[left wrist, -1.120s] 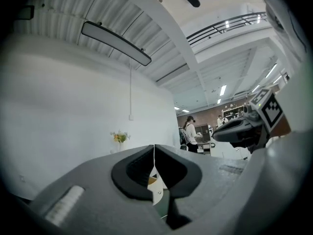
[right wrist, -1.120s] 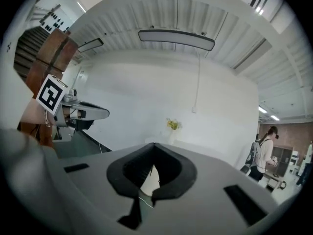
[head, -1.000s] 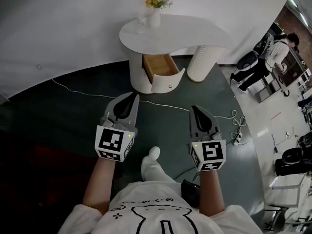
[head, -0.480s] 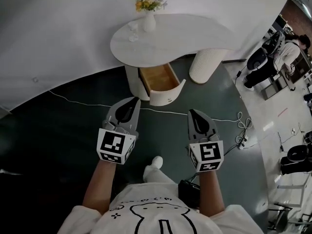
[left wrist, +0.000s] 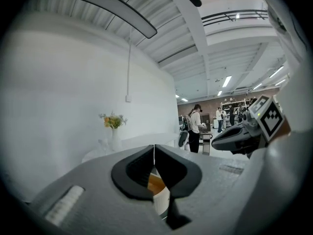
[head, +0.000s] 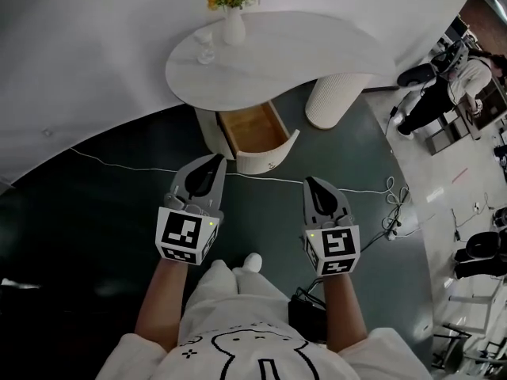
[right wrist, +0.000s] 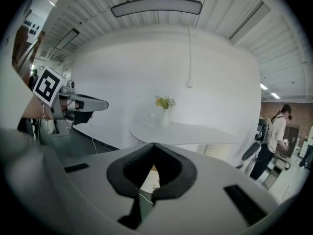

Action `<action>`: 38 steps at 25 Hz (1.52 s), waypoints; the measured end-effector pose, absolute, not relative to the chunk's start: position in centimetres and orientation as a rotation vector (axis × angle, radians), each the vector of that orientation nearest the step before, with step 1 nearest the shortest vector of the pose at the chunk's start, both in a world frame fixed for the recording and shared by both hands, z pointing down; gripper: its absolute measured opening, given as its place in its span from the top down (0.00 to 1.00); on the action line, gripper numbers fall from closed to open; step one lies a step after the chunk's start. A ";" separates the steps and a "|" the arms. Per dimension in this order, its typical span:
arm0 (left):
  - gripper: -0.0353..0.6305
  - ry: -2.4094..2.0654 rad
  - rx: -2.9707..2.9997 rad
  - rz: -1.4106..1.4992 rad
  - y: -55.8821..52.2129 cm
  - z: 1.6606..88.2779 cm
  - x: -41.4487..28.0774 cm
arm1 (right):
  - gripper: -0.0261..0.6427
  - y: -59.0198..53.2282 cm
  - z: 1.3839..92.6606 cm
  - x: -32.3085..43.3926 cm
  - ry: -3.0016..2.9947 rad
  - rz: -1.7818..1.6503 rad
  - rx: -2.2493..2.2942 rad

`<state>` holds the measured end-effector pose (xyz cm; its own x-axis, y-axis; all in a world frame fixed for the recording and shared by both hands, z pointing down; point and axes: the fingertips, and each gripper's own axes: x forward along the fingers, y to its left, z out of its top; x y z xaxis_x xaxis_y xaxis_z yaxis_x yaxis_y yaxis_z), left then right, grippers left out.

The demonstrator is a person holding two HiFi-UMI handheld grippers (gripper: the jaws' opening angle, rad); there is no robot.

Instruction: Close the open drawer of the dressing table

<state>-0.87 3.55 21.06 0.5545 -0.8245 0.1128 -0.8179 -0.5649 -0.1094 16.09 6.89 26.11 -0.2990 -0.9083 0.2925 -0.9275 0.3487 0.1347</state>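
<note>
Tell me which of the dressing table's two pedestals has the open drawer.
The pedestal nearer the vase: its wood-lined drawer is pulled out toward the person. The ribbed pedestal shows no drawer.

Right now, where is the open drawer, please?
In the head view, the drawer juts from under the left end of the table, just ahead of the left gripper.

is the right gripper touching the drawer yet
Apart. In the head view, a strip of dark floor shows between the tip of the right gripper and the front of the drawer.
</note>
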 end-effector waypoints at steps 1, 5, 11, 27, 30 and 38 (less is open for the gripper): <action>0.92 1.447 -2.734 -0.230 3.1 21.4 -0.9 | 0.96 6.5 26.6 16.1 -2.294 0.099 1.624; 0.92 1.462 -2.755 -0.223 1.1 23.4 -0.7 | 0.96 5.2 29.1 15.8 -2.284 0.150 1.584; 0.92 1.404 -2.783 -0.290 -2.5 26.3 0.3 | 0.96 3.2 33.4 15.2 -2.285 0.231 1.553; 0.92 1.419 -2.863 -0.293 -7.9 35.2 0.1 | 0.96 -3.1 44.5 13.9 -2.231 0.283 1.536; 0.92 1.419 -2.879 -0.299 -8.2 37.0 0.4 | 0.96 -3.8 46.6 14.1 -2.224 0.317 1.545; 0.92 1.398 -2.916 -0.312 -9.3 40.9 1.2 | 0.96 -5.5 52.9 14.3 -2.189 0.314 1.476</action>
<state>1.22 -9.28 40.89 0.6124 -0.7600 0.2178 -0.7805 -0.6249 0.0139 14.33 -5.46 52.86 -0.3042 -0.8071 0.5061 -0.9169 0.3922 0.0743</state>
